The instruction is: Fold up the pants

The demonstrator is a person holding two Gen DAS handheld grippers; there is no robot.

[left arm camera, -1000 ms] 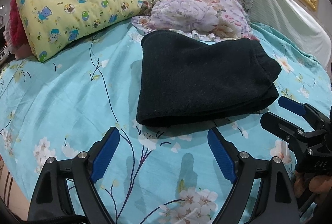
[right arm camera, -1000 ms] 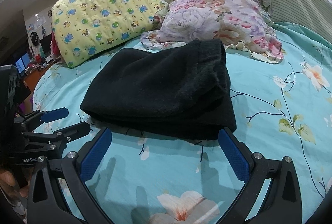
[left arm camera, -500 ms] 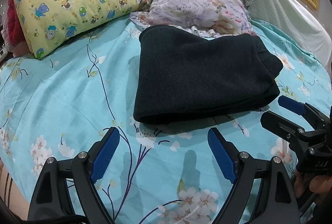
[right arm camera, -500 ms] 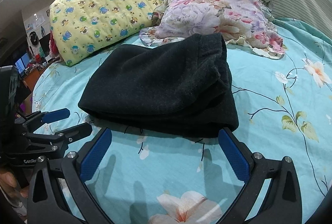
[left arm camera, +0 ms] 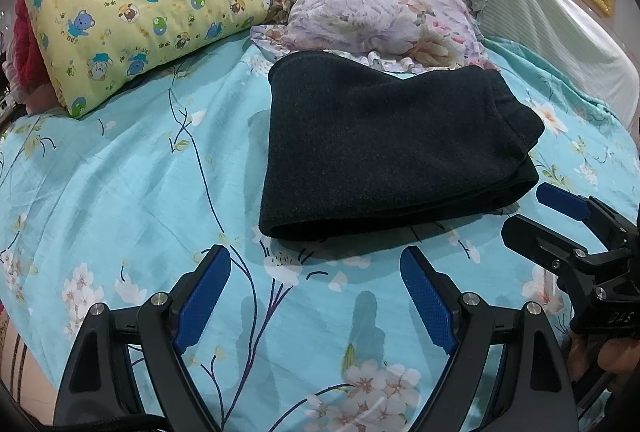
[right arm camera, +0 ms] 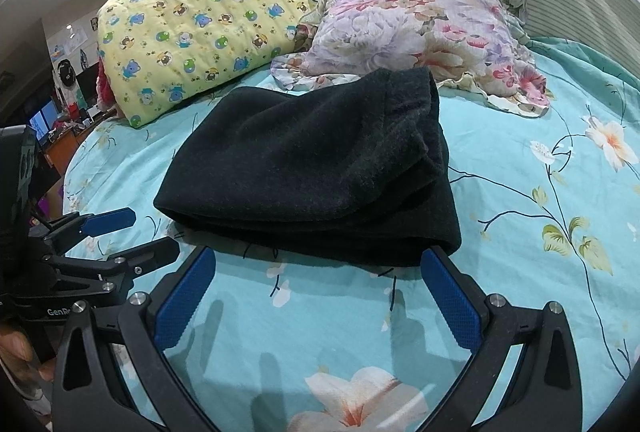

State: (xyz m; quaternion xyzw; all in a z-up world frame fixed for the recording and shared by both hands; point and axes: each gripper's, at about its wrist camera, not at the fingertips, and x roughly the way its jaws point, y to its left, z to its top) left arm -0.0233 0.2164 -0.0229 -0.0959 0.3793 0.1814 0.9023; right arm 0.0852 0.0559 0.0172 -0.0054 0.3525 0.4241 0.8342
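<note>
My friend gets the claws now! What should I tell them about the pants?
Left claw: open, empty, hanging over the sheet just short of the pants.
Right claw: open, empty, also just short of the pants' near edge.
Pants: dark, folded into a thick, layered bundle, lying on the turquoise flowered sheet, their far edge at the floral pillow; yellow bear pillow is to the left.
Done: the folding looks finished.
Left: probably nothing, maybe tidy the looser right end.
</note>
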